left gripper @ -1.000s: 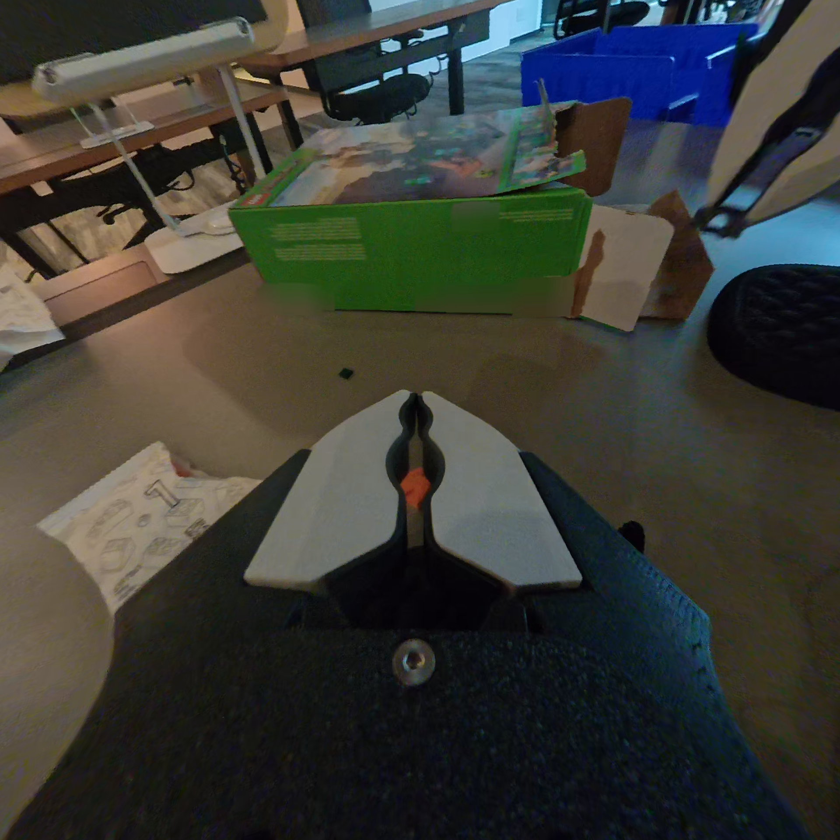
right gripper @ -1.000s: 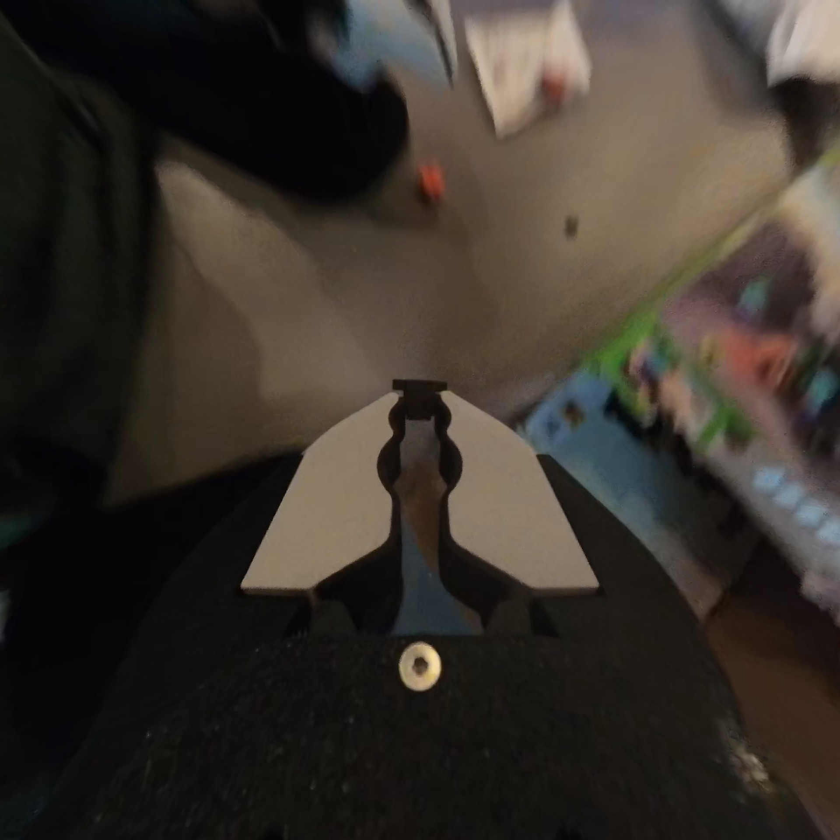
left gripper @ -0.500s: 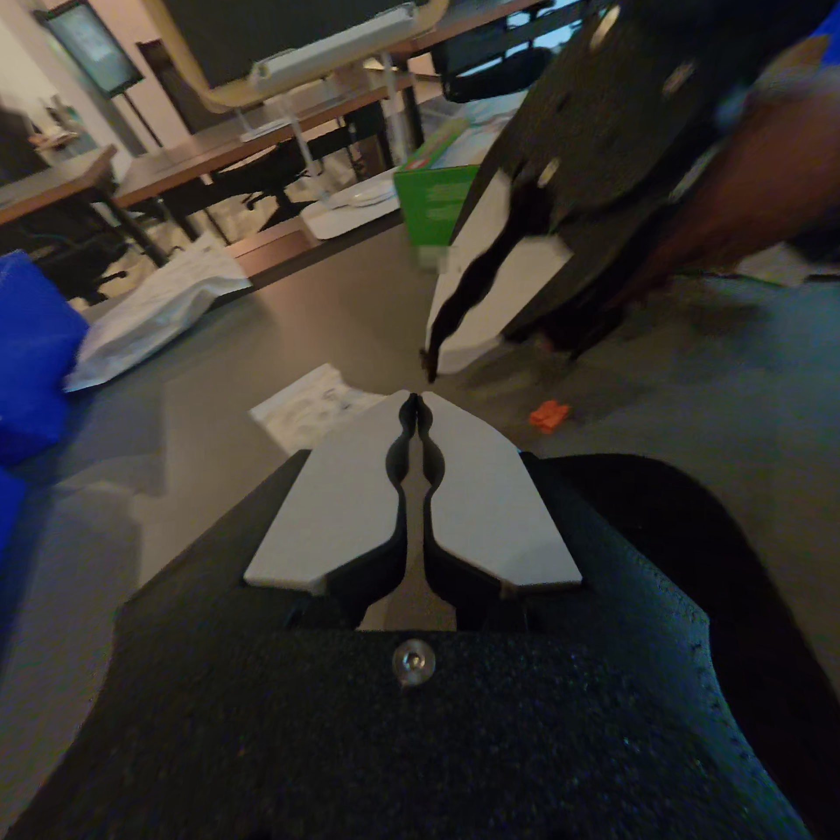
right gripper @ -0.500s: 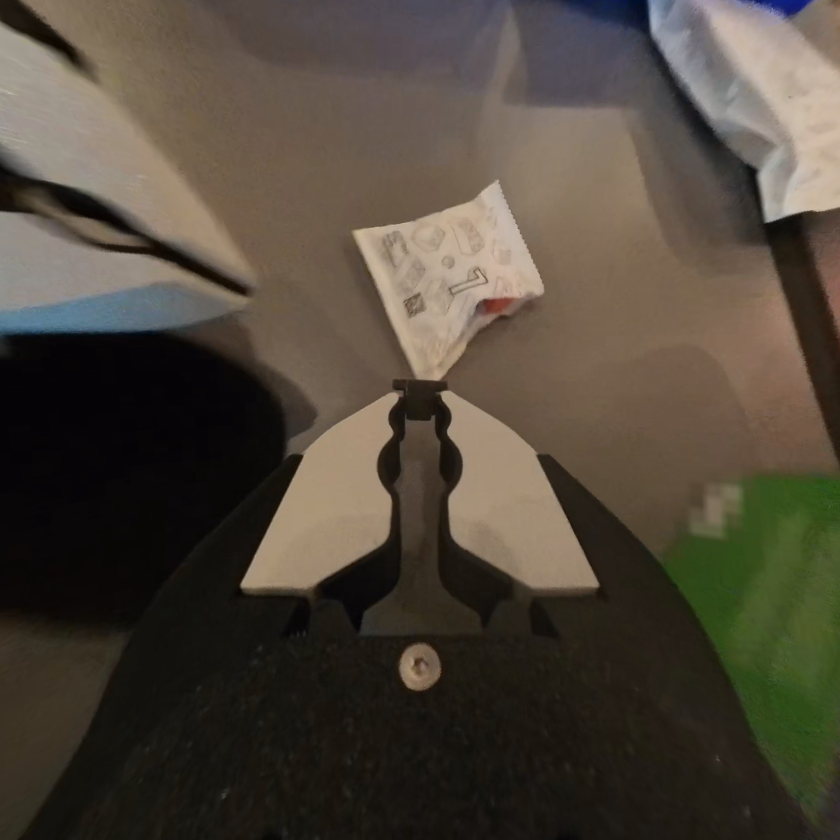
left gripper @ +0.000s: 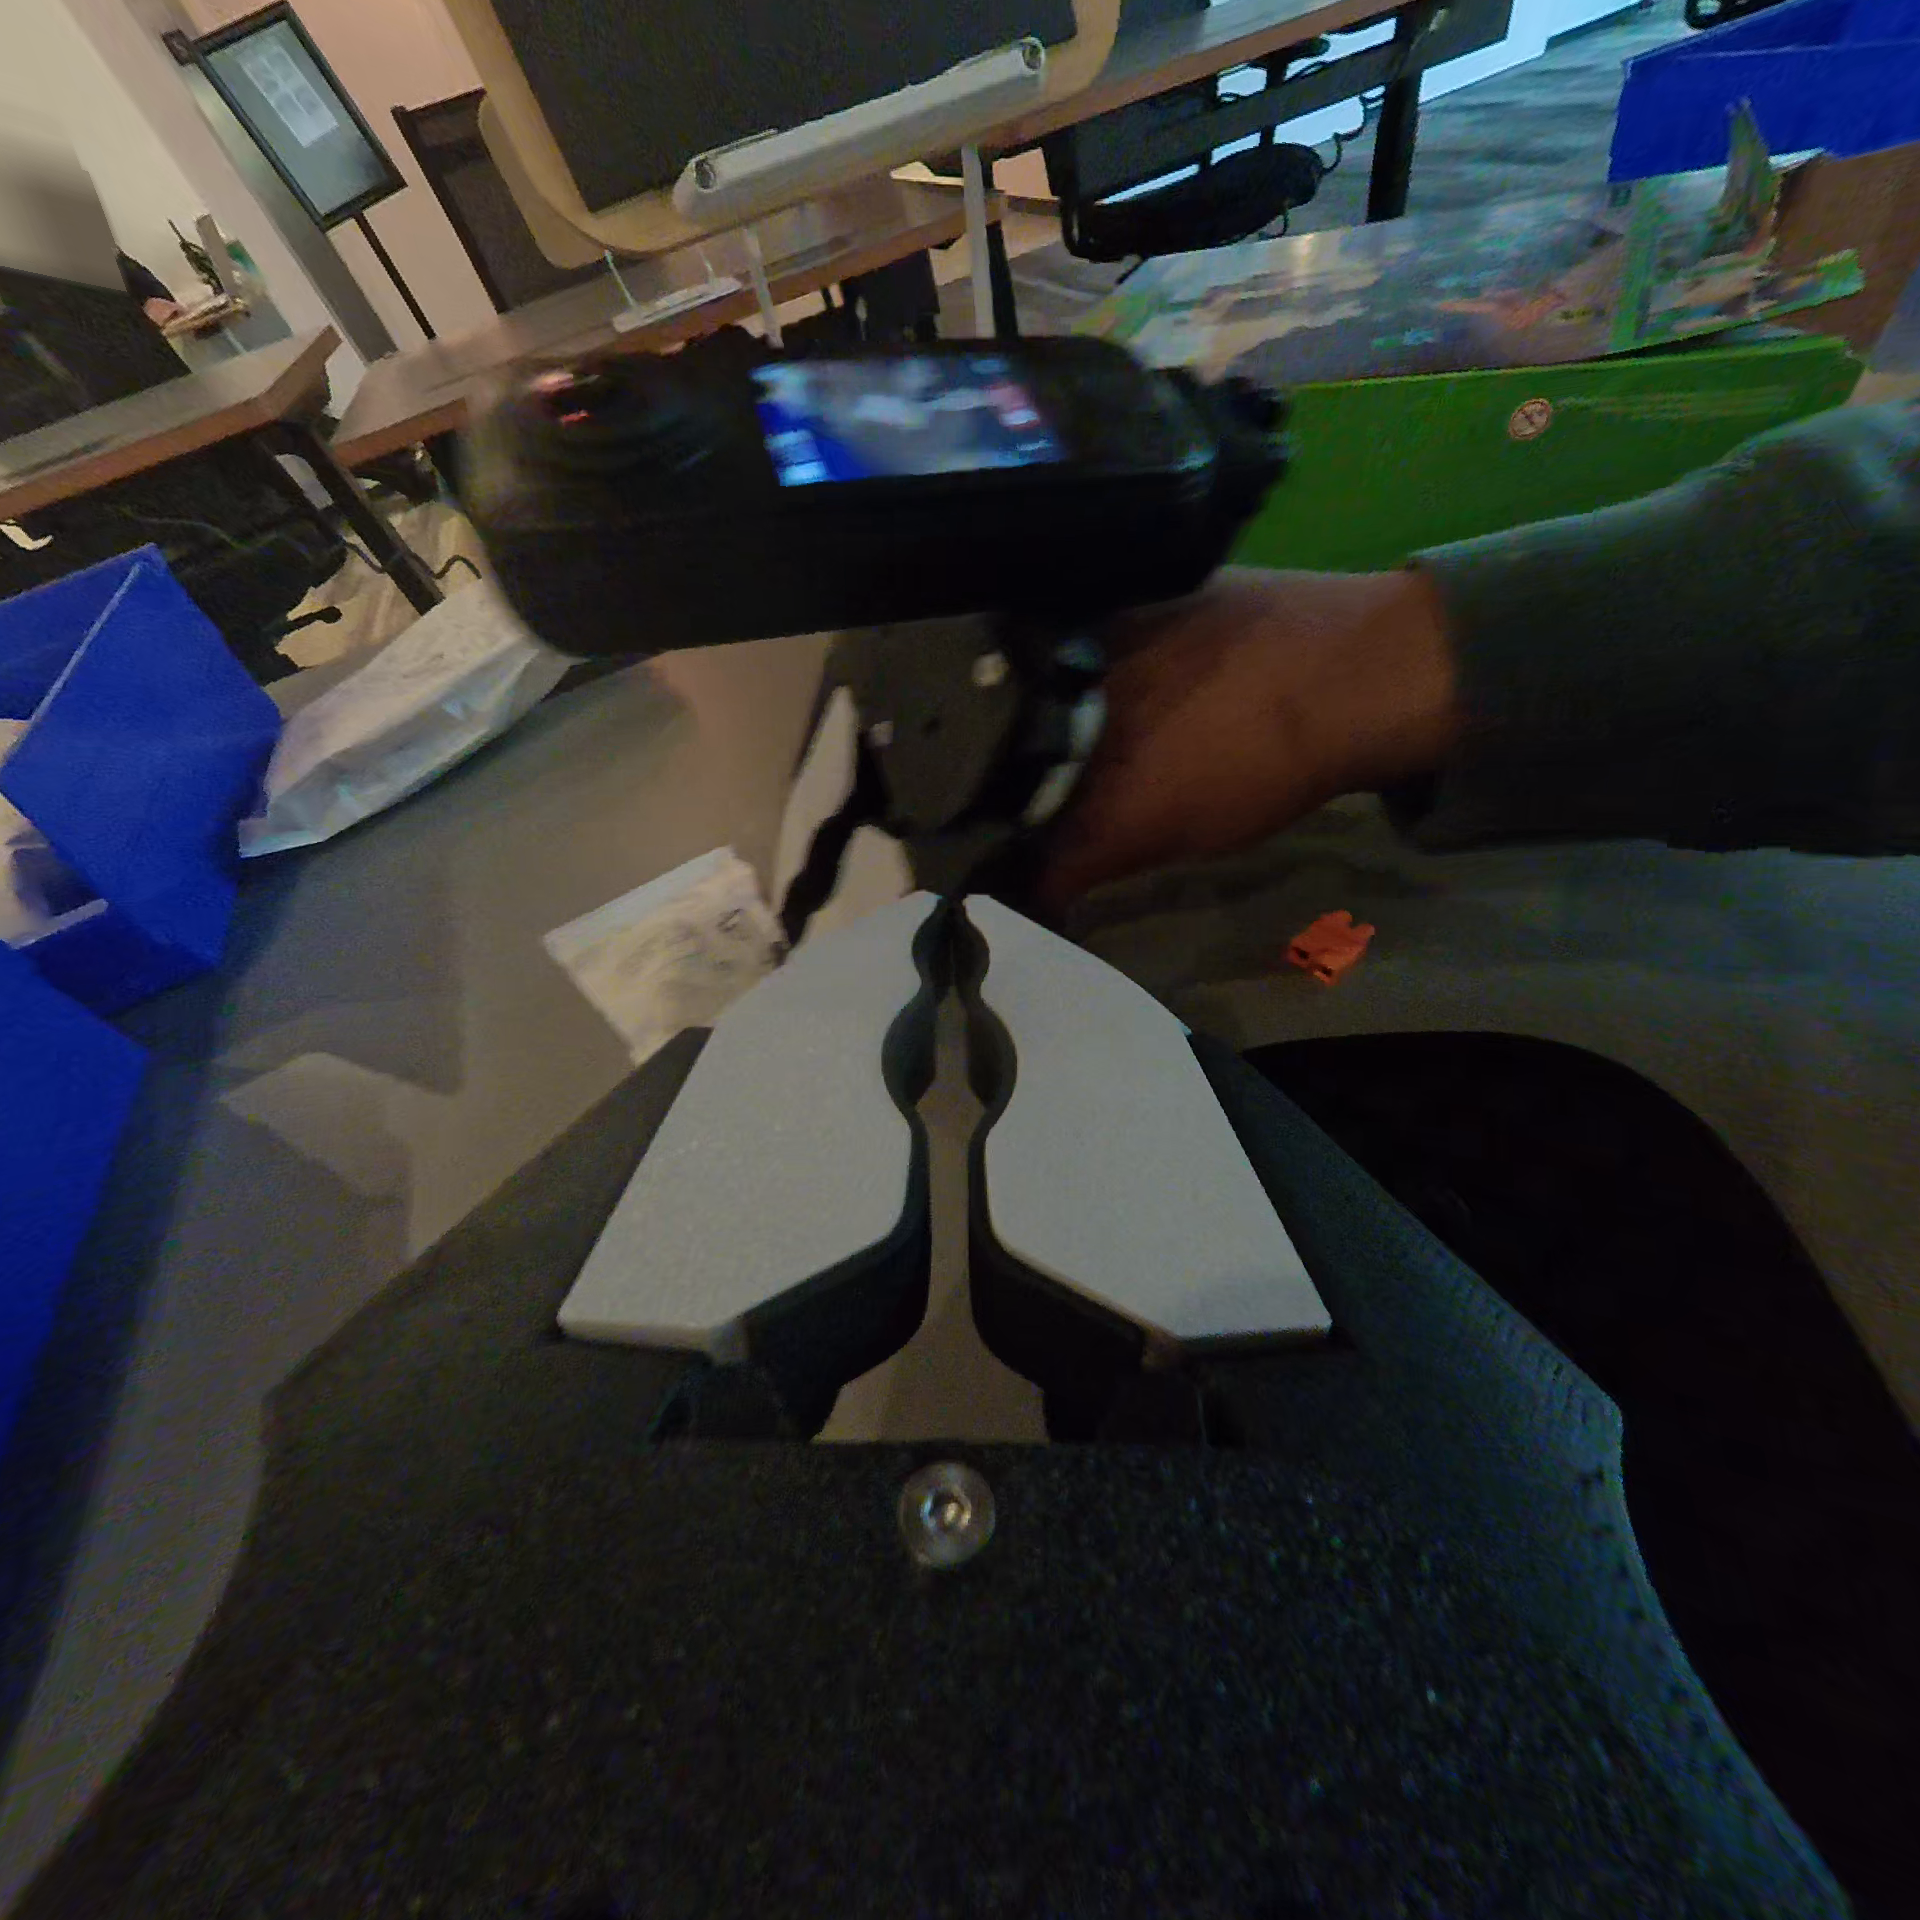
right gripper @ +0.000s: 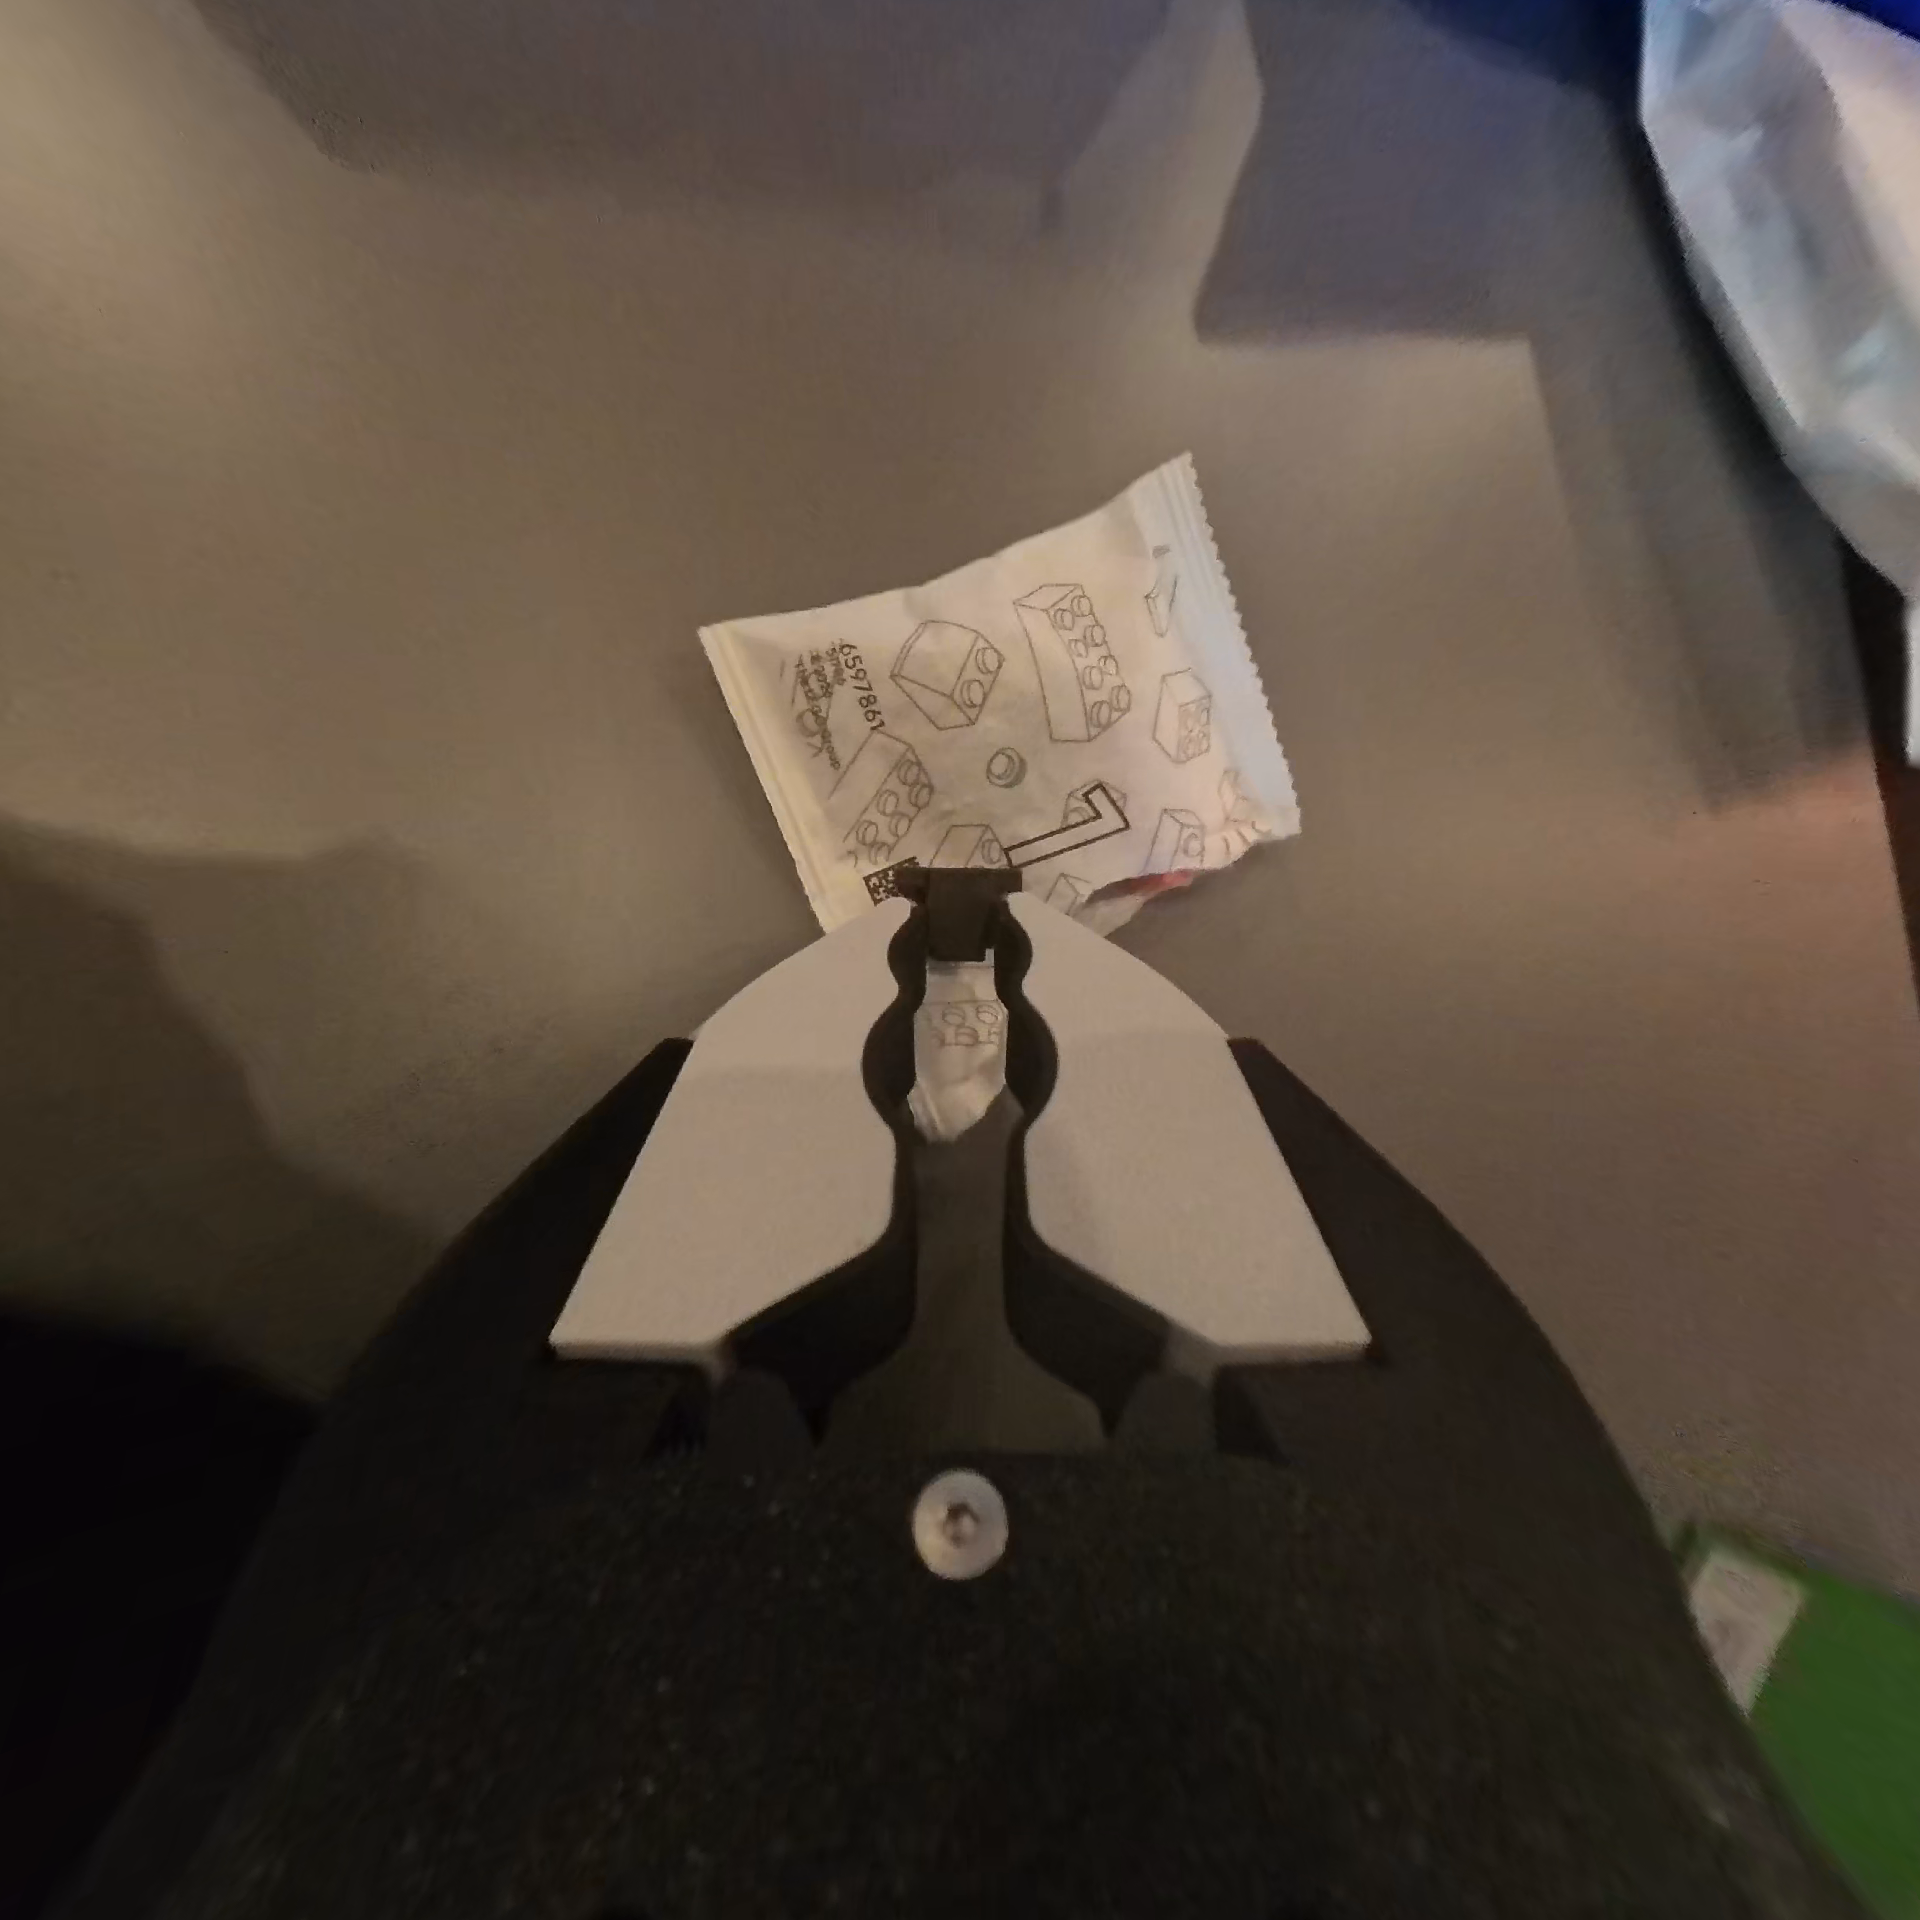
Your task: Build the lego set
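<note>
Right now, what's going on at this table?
A person works two handheld grippers. The right gripper pinches a small black lego piece at its fingertips, held above a white printed paper parts bag. The left gripper is shut and empty. A small orange lego piece lies loose on the grey table.

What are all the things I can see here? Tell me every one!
Paper bag: one, white with brick drawings, on the table ahead of the right gripper.
Small brick: one, orange, on the table.
Tiny piece: one, black, pinched at the right fingertips.
Box: one, green, at the back.
Bins: blue, left side.
Table: one, grey.
Left hand-held gripper: shut, empty.
Right hand-held gripper: shut on the tiny piece.
Hand: one, holding the right gripper.
</note>
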`<state>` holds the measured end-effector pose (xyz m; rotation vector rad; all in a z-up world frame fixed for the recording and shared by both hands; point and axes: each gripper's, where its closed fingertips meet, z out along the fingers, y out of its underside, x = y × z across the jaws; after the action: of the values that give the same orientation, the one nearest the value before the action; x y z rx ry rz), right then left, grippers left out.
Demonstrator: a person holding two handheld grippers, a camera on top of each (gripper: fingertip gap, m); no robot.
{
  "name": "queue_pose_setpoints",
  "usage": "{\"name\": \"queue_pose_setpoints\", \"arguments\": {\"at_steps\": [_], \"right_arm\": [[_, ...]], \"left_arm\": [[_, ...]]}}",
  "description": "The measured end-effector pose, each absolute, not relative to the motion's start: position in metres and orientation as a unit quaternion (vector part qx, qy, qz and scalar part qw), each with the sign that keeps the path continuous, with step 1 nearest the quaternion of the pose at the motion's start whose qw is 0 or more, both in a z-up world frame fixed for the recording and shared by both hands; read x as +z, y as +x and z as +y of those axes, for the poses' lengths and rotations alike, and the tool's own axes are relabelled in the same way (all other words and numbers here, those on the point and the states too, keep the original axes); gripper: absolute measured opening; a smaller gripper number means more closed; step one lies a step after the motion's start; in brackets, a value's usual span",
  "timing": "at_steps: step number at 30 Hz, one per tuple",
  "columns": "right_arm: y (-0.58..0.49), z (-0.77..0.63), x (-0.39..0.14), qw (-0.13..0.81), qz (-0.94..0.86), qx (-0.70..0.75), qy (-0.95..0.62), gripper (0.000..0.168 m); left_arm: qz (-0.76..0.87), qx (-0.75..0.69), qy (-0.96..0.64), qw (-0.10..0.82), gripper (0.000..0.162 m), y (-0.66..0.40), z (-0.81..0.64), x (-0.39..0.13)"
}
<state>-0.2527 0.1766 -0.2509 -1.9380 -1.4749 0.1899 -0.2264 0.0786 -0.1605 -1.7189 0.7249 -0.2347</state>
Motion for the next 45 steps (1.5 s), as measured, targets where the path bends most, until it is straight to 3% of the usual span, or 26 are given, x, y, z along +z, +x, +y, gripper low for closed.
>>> {"name": "queue_pose_setpoints", "arguments": {"at_steps": [7, 12, 16, 21, 27, 30, 35, 45], "right_arm": [[-0.293, 0.197, -0.248, 0.339, -0.564, 0.078, -0.749, 0.013], [-0.299, 0.187, -0.185, 0.394, -0.522, 0.17, -0.737, 0.031], [-0.243, 0.172, -0.13, 0.418, -0.499, 0.185, -0.736, 0.032], [-0.14, 0.142, -0.129, 0.38, -0.506, 0.108, -0.767, 0.031], [-0.051, 0.072, -0.12, 0.4, -0.496, 0.074, -0.768, 0.028], [-0.029, 0.038, -0.134, 0.39, -0.498, 0.099, -0.768, 0.028], [-0.003, 0.009, -0.154, 0.397, -0.492, 0.101, -0.768, 0.028], [0.018, 0.001, -0.154, 0.451, -0.418, 0.168, -0.771, 0.024]], "left_arm": [[0.306, -0.099, -0.739, 0.592, 0.0, -0.231, 0.08, -0.159], [0.307, -0.102, -0.737, 0.594, 0.0, -0.232, 0.078, -0.159], [0.312, -0.106, -0.735, 0.592, 0.0, -0.229, 0.075, -0.16], [0.327, -0.113, -0.728, 0.592, 0.0, -0.217, 0.071, -0.16], [0.354, -0.122, -0.724, 0.579, 0.0, -0.197, 0.064, -0.166], [0.403, -0.144, -0.726, 0.538, 0.0, -0.176, 0.056, -0.181], [0.527, -0.176, -0.731, 0.396, 0.041, -0.143, 0.04, -0.223], [0.621, -0.2, -0.733, 0.195, 0.051, -0.119, 0.046, -0.257]]}}
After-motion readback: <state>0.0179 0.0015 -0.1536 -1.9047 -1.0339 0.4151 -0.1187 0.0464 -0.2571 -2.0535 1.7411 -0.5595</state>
